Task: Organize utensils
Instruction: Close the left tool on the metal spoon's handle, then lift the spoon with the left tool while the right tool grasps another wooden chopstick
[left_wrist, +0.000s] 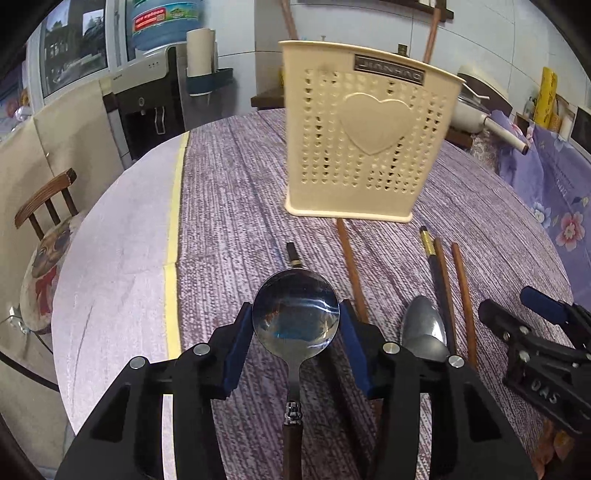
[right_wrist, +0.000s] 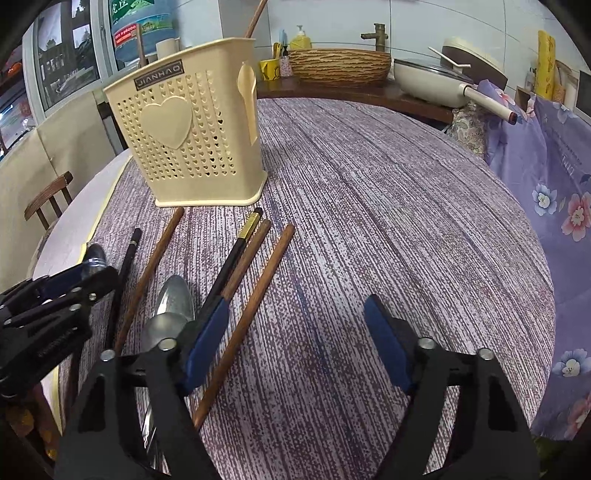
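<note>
A cream perforated utensil holder (left_wrist: 365, 133) with a heart on its side stands on the purple tablecloth; it also shows in the right wrist view (right_wrist: 184, 129). My left gripper (left_wrist: 295, 321) is shut on a round steel spoon (left_wrist: 295, 315) with a dark wooden handle, its bowl between the blue pads above the table. My right gripper (right_wrist: 295, 332) is open and empty, low over the cloth. Brown wooden chopsticks (right_wrist: 255, 299), a black chopstick with a gold band (right_wrist: 240, 243) and two steel spoons (right_wrist: 173, 299) lie on the cloth in front of the holder.
The round table (right_wrist: 406, 206) drops off at left, where a wooden chair (left_wrist: 44, 206) stands. A wicker basket (right_wrist: 340, 66), a white pan (right_wrist: 428, 81) and a floral cloth (right_wrist: 554, 177) sit behind and to the right. A water dispenser (left_wrist: 147, 92) stands far left.
</note>
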